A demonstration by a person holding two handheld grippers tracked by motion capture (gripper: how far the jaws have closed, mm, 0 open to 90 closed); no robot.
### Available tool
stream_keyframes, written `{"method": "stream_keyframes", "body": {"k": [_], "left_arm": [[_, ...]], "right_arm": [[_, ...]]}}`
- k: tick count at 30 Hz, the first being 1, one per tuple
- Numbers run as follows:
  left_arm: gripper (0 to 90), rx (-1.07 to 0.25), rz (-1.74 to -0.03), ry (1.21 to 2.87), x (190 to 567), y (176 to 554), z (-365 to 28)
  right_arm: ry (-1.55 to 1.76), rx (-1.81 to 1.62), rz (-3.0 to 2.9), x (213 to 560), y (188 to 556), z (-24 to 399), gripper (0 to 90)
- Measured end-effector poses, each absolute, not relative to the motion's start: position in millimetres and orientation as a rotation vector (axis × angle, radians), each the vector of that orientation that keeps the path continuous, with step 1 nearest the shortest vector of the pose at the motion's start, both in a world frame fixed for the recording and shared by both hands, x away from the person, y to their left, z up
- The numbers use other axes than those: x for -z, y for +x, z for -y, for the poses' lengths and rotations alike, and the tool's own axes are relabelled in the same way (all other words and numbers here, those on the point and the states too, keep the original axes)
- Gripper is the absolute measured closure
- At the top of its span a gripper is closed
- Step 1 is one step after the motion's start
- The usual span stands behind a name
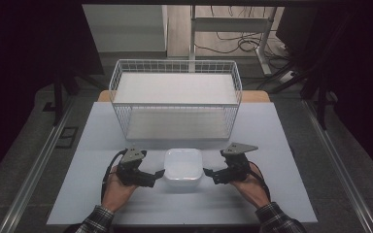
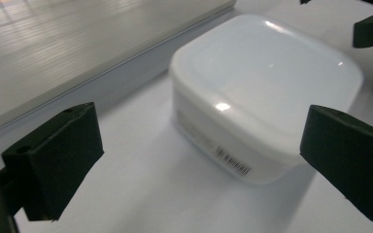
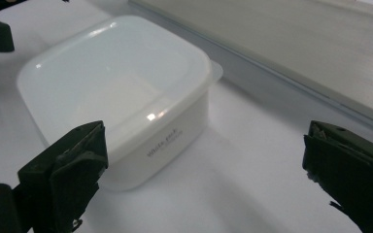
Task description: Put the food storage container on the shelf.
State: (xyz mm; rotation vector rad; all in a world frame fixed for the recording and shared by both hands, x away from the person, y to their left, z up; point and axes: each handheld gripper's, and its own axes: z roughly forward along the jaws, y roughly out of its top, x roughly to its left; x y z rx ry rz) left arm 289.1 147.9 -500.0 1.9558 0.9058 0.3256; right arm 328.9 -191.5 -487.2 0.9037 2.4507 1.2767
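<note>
A pale table (image 1: 272, 145) spreads across the scene, and at its far side stands a big white wire basket (image 1: 175, 68) with a flat white board laid inside it. It sits square to the person, open top up, looking like the likely place for whatever gets lifted next.

In front of the basket, near the person's edge, sits the white box (image 1: 183, 164), a squarish plastic food container with rounded corners and its lid on. It rests flat on the table, apart from the basket, right between the two hands. That central spot suits a two-sided pick-up.

Now the tools. The left gripper (image 1: 158, 174) comes in from the box's left side, jaws spread wide and holding nothing; in its own view the box (image 2: 262, 92) lies ahead between the black jaws, barcode label facing the camera. The right gripper (image 1: 209, 173) mirrors it on the other side, also gaping wide and empty, with the box (image 3: 116, 92) off toward its left jaw. Both tips sit just beside the box walls without clearly touching. My read: they are lining up to squeeze it from opposite sides together.
</note>
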Motion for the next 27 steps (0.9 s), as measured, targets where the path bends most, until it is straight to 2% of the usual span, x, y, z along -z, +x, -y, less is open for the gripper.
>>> {"method": "stream_keyframes", "body": {"k": [5, 11, 14, 22, 25, 26, 27], "left_arm": [[1.1, -0.259, -0.878, 1.967, 500.2, 297.3, -135.0], [3.0, -0.262, -0.870, 1.965, 499.4, 303.1, -125.5], [4.8, -0.241, -0.882, 1.966, 504.2, 308.9, -122.4], [8.9, -0.179, -0.891, 1.954, 512.9, 311.9, -121.6], [11.1, -0.126, -0.885, 1.944, 514.3, 311.2, -121.5], [13.3, -0.118, -0.889, 1.941, 514.2, 309.3, -120.8], [13.5, -0.118, -0.889, 1.941, 514.2, 309.3, -120.8]], "right_arm": [[0.903, -1.284, -2.453, 482.4, 329.4, 181.5, 0.4], [0.907, -1.268, -2.469, 482.2, 329.8, 169.6, 0.5], [0.940, -1.278, -2.474, 481.0, 331.8, 161.1, 3.8], [0.984, -1.272, -2.539, 489.5, 338.6, 153.1, 4.4], [0.998, -1.281, -2.590, 494.2, 338.7, 151.7, 6.2], [1.015, -1.303, -2.615, 495.0, 339.5, 153.0, 12.0], [1.015, -1.303, -2.615, 495.0, 339.5, 153.0, 12.0]]}}
